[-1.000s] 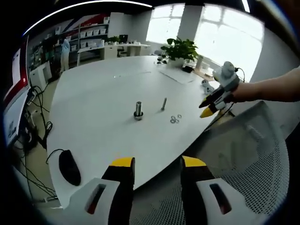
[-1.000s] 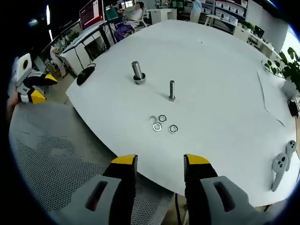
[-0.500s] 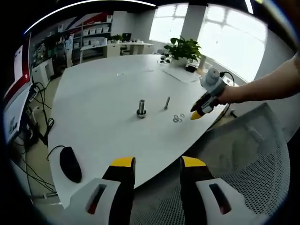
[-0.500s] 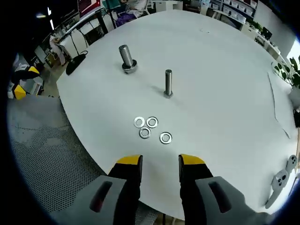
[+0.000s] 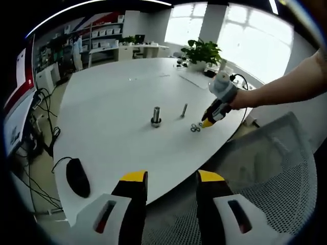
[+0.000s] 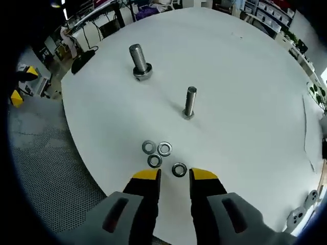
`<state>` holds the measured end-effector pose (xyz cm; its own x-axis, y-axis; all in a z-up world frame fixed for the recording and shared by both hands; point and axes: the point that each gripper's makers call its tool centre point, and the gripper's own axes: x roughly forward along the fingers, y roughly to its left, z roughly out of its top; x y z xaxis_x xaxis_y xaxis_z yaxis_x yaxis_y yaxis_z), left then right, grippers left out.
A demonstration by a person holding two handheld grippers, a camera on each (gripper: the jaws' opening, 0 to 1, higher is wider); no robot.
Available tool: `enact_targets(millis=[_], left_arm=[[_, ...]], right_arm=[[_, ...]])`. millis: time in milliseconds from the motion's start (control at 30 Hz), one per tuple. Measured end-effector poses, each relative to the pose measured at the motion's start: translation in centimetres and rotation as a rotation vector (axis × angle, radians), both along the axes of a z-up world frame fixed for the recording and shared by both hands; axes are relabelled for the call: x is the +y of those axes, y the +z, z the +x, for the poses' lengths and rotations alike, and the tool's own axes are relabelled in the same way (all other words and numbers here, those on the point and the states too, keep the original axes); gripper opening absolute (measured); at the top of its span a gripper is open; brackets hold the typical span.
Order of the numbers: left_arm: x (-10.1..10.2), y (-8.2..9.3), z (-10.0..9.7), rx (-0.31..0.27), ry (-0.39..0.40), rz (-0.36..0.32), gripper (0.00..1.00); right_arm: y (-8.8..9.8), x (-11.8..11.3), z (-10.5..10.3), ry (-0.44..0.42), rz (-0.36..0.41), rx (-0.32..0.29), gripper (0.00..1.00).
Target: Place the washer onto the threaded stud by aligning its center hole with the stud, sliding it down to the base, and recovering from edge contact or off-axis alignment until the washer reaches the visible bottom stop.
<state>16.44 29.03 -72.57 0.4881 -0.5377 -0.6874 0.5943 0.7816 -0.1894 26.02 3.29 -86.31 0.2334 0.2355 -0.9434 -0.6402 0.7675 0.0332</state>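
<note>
1. Nearest in the right gripper view, the right gripper (image 6: 171, 174) hangs low over the white table (image 6: 245, 102) with its yellow-tipped jaws apart and nothing between them.
2. Just beyond the tips lie four washers (image 6: 161, 156): three clustered and touching, and the nearest washer (image 6: 179, 169) lying a little apart, just ahead of the jaw gap.
3. Farther on, the slim threaded stud (image 6: 189, 102) stands upright and bare; to its far left stands a thicker bolt (image 6: 138, 60) on a wide base.
4. In the left gripper view, the left gripper (image 5: 166, 177) waits unclenched and empty at the near table edge, with a computer mouse (image 5: 75, 178) on its left.
5. The risk from here is likely a flat washer skidding from the closing jaws, or the tips nudging the cluster.
</note>
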Motion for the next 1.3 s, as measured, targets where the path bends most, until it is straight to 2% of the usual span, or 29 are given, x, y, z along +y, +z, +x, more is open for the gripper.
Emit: enact_targets(millis=[100, 167, 300, 433, 567, 800, 1100, 1300], left_arm=[[0.0, -0.1, -0.1, 0.003, -0.002, 0.004, 0.36], [0.0, 0.0, 0.0, -0.001, -0.001, 0.005, 0.36], [0.0, 0.1, 0.0, -0.003, 0.002, 0.000, 0.36], [-0.1, 0.0, -0.1, 0.002, -0.007, 0.005, 0.36], [-0.1, 0.0, -0.1, 0.000, -0.007, 0.000, 0.36], [-0.1, 0.0, -0.1, 0.001, -0.010, 0.003, 0.36], [-0.1, 0.0, -0.1, 0.001, -0.006, 0.002, 0.36], [-0.2, 0.0, -0.2, 0.002, -0.013, -0.002, 0.36]], right_arm=[[-0.4, -0.2, -0.2, -0.001, -0.017, 0.011, 0.23], [-0.1, -0.6, 0.0, 0.010, -0.044, -0.015, 0.23], [0.1, -0.9, 0.3, 0.002, -0.032, -0.029, 0.23], [-0.6, -1.5, 0.0, -0.009, -0.037, 0.005, 0.24], [-0.4, -1.5, 0.1, -0.015, -0.028, 0.008, 0.23], [-0.5, -1.1, 0.3, 0.076, -0.058, 0.014, 0.24], [-0.6, -0.9, 0.3, 0.126, -0.115, 0.071, 0.23], [-0.6, -1.0, 0.5, 0.165, -0.124, 0.075, 0.20]])
